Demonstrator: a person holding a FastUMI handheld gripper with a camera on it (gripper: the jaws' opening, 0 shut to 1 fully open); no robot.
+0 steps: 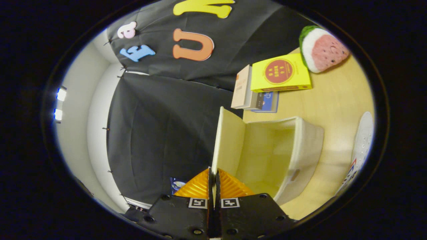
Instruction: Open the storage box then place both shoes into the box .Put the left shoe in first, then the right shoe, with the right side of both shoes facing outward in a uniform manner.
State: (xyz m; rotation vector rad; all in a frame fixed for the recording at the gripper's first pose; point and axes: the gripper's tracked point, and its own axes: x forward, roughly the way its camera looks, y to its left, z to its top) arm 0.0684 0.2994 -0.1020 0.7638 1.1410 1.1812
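We see the hand-held gripper pinching the raised lid of the cream storage box, it seems, both fingers pressed on its edge. The box gapes open on the pale wooden tabletop; a white shoe lies beyond, books nearby.

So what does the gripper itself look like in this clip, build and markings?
The gripper has two wedge-shaped fingers with ribbed faces that taper towards the tips. Each sits on a black, rough-textured mount fixed with dark round screws. Each mount carries a small square black-and-white fiducial tag near the finger's base. No cables or sleeve show.
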